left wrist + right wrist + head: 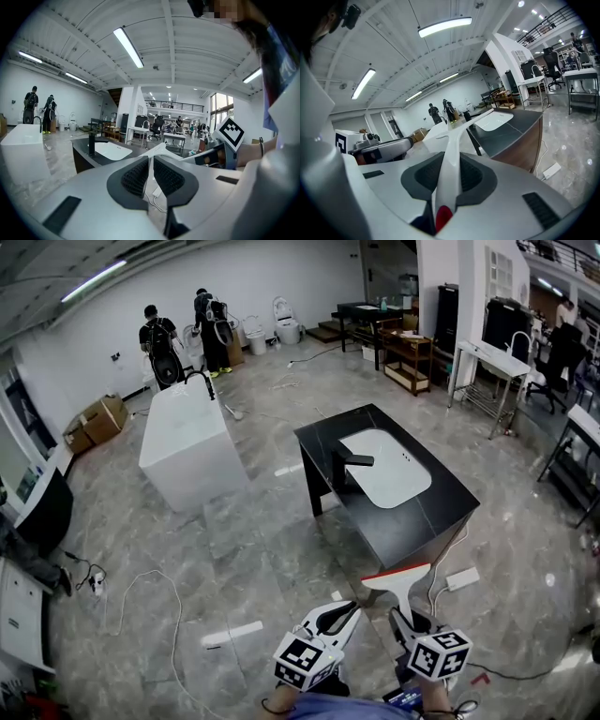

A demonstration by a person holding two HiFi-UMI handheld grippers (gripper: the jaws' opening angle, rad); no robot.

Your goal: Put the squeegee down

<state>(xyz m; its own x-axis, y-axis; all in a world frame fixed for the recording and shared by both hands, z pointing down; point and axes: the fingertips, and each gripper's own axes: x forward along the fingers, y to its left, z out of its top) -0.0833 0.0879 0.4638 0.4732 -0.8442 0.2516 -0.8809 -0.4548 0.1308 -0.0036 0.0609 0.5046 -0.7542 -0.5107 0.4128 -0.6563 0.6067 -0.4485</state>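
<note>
A white squeegee (403, 585) with a red-edged blade points ahead from my right gripper (406, 613), which is shut on its handle. In the right gripper view the handle (451, 150) runs straight out between the pads toward the black vanity (520, 125). That vanity (412, 521), with a white sink (384, 465) and a black faucet (352, 462), stands just ahead of both grippers. My left gripper (348, 611) hangs beside the right one, jaws shut with nothing between them (151, 169). The left gripper view also catches the squeegee's blade (159, 149).
A white freestanding tub (187, 442) stands to the left of the vanity. A power strip (462, 577) and cables (141, 587) lie on the grey tiled floor. Two people (159, 334) work at the far wall, with cardboard boxes (98, 418) left and shelving (408, 357) and desks at right.
</note>
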